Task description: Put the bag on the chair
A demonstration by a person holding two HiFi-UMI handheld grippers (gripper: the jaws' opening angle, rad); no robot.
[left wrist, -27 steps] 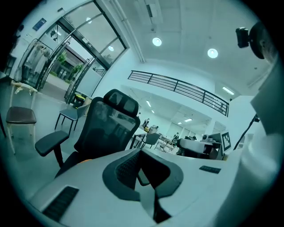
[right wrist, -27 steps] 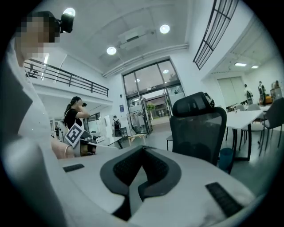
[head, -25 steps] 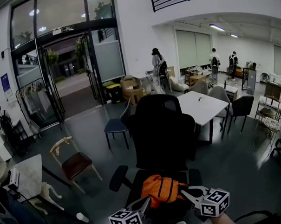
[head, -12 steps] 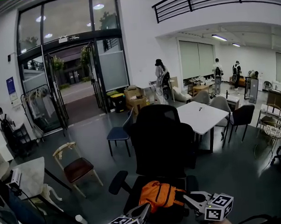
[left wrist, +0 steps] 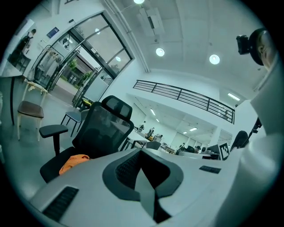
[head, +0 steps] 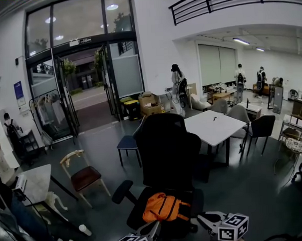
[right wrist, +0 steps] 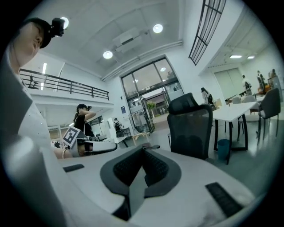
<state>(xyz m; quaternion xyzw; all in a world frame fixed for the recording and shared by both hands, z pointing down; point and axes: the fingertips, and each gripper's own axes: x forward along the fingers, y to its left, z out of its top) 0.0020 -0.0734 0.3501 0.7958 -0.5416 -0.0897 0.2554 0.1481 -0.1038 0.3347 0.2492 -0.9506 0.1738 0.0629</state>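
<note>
Slumping on a black mesh-backed chair [head: 164, 147], a soft orange bag [head: 164, 208] lies twelve o'clock from left tongs [head: 156, 226] and right tongs [head: 202, 219], both shut empty.

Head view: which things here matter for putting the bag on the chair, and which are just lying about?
In the job: orange bag, lying on the black office chair; left gripper and right gripper, jaws shut, empty.
Lying about: white table, brown-seated wooden chair, blue chair, cardboard boxes.

white table [head: 211, 127], cardboard boxes [head: 151, 103]
</note>
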